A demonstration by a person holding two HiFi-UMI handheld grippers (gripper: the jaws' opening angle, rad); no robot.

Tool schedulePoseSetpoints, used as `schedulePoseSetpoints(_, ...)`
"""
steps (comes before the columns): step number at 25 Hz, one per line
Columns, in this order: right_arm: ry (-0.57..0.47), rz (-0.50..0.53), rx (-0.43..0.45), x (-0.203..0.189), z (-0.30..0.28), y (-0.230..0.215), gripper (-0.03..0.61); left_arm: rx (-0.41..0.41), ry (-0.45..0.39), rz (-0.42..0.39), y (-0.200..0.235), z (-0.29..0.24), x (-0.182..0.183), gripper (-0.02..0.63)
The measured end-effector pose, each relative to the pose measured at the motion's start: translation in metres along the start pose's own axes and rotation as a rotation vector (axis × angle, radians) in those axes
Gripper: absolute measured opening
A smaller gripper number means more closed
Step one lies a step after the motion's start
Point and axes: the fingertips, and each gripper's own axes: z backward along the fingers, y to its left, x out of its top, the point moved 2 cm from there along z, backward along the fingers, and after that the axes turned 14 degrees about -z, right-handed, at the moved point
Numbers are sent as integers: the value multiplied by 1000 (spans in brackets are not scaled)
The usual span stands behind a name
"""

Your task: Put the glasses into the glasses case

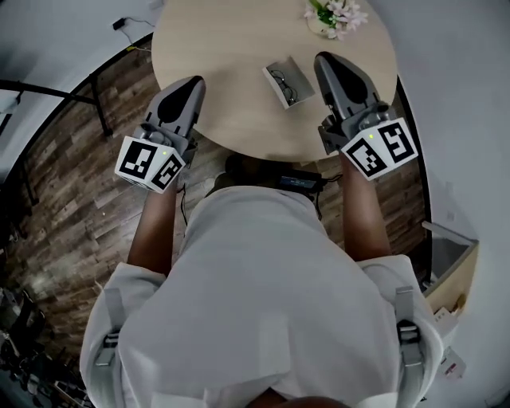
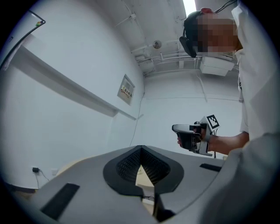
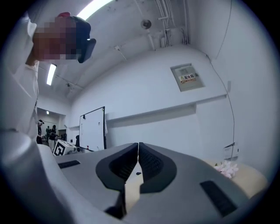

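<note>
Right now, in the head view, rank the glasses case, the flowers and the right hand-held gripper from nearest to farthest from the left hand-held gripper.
1. Glasses case: open, in the middle, between both grippers.
2. Right hand-held gripper: just beyond the case, on the right.
3. Flowers: farthest back, on the right.

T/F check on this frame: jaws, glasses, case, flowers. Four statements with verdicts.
1. Left gripper and right gripper both have their jaws together on nothing. True.
2. The right gripper holds the glasses. False: they lie in the open case on the table.
3. Flowers sit at the table's far edge. True.
4. The case lies left of the left gripper. False: it lies between the grippers, nearer the right one.
</note>
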Motion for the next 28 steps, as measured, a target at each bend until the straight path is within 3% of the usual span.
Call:
schedulePoseSetpoints(5, -101, 59, 24, 11, 51, 32, 25, -8, -57, -44, -21, 14, 37, 14)
schedulePoseSetpoints(9, -108, 131, -45, -7, 84, 24, 25, -25, -78, -54, -44, 17, 33, 14)
schedulePoseSetpoints(15, -28, 50, -145, -34, 153, 27, 25, -45, -37, 4, -98, 38, 31, 14)
schedulePoseSetpoints(19, -56, 101, -233, -49, 168, 44, 25, -162, -30, -22, -119, 49, 24, 14)
schedulePoseSetpoints(23, -97, 53, -357, -82, 189, 55, 25, -259, -28, 11, -133, 64, 7, 14)
schedulePoseSetpoints(28, -89, 20, -425, -124, 214, 95, 23, -355, -9, 9, -152, 95, -10, 14)
